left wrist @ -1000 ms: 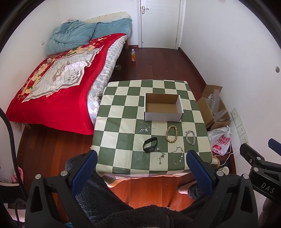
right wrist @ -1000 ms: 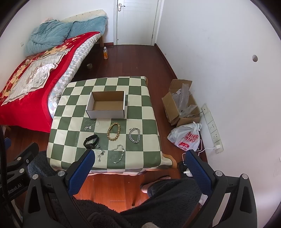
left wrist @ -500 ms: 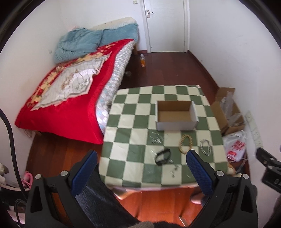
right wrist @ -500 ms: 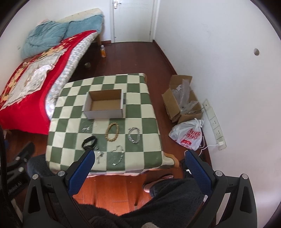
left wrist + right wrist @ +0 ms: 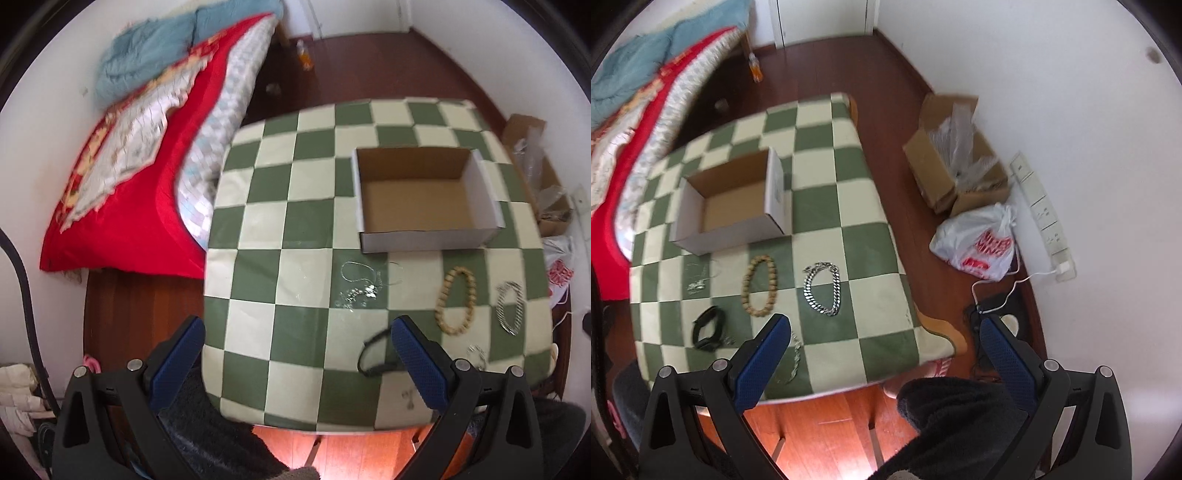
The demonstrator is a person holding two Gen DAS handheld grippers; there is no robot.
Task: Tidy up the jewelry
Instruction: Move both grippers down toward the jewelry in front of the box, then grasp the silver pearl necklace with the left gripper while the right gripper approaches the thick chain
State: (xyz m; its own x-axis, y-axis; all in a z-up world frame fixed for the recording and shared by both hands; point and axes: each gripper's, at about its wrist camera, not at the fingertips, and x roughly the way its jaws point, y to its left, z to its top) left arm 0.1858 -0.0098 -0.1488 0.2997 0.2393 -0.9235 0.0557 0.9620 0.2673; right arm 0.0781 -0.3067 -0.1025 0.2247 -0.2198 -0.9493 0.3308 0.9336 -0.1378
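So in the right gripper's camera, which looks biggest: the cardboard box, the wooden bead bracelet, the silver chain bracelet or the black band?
Largest to smallest:
1. cardboard box
2. wooden bead bracelet and silver chain bracelet, too alike to rank
3. black band, though it lies nearer the camera.

Bench (image 5: 295, 236), green-cream checked cloth: open cardboard box (image 5: 421, 199) far; bead bracelet (image 5: 455, 306), silver chain (image 5: 823, 288), black band (image 5: 708, 328), thin necklaces (image 5: 360, 284) near.

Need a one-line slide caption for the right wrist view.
Open right tongs hover over a checkered table with an empty box, bead bracelet and chain bracelet.
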